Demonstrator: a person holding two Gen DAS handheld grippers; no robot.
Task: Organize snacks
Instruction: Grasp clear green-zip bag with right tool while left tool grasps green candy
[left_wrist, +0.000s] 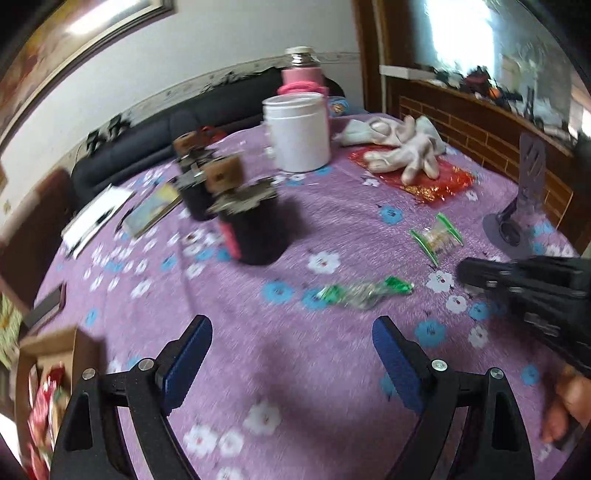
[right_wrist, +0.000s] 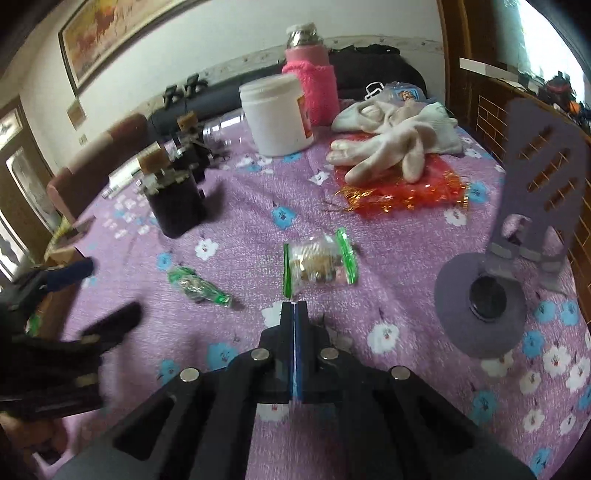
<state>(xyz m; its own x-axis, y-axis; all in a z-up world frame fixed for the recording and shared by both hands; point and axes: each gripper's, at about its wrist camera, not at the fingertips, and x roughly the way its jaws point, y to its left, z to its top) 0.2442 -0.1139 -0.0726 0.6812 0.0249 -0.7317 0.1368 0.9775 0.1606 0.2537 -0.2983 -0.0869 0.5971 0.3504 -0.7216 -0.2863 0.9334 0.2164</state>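
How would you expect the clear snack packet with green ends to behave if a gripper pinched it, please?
The snack packet looks like thin glossy film, so it may slip or crumple between the pads. It seems light, likely to slide on the cloth if nudged. Its pale contents look brittle, so a hard squeeze might crack them.
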